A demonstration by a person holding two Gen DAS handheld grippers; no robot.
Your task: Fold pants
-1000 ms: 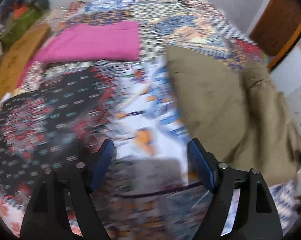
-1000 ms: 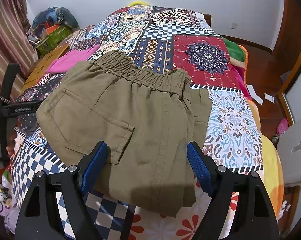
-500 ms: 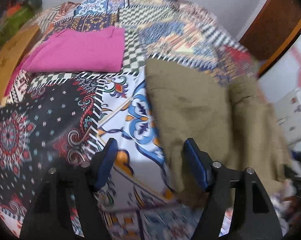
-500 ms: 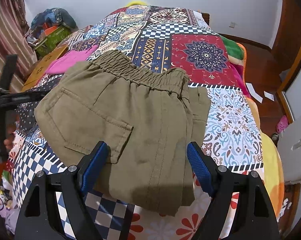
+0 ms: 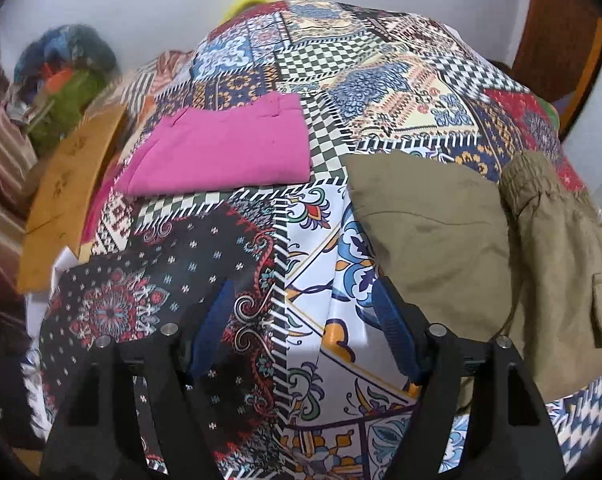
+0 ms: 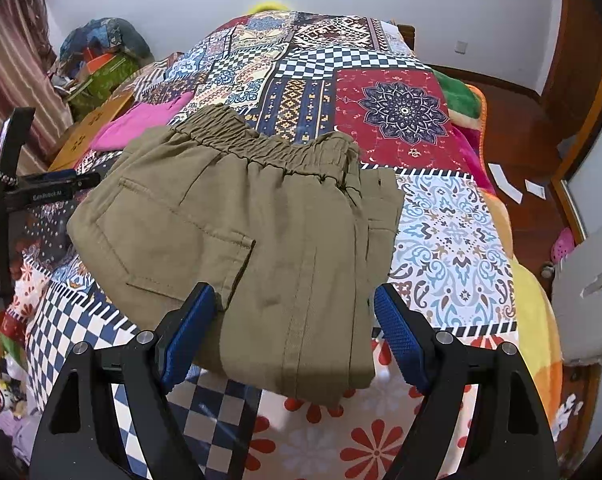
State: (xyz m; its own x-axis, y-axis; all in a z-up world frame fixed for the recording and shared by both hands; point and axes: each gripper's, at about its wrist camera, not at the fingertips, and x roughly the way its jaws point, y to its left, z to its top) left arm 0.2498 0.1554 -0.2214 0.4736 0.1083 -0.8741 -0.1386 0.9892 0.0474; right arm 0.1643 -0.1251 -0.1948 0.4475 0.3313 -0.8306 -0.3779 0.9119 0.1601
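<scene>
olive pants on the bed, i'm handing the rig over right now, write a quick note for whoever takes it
Left gripper: jaws open, nothing between them, over the patchwork bedspread to the left of the pants; the jaws have just been opening a little.
Right gripper: jaws open, nothing gripped, above the near end of the olive pants.
Pants: folded into a compact stack, elastic waistband at the far end, flat on the bedspread.
Folded pink garment lies further back on the left.
Done: the folds appear made.
Left: possibly one more fold or moving the stack; cannot tell.
</scene>
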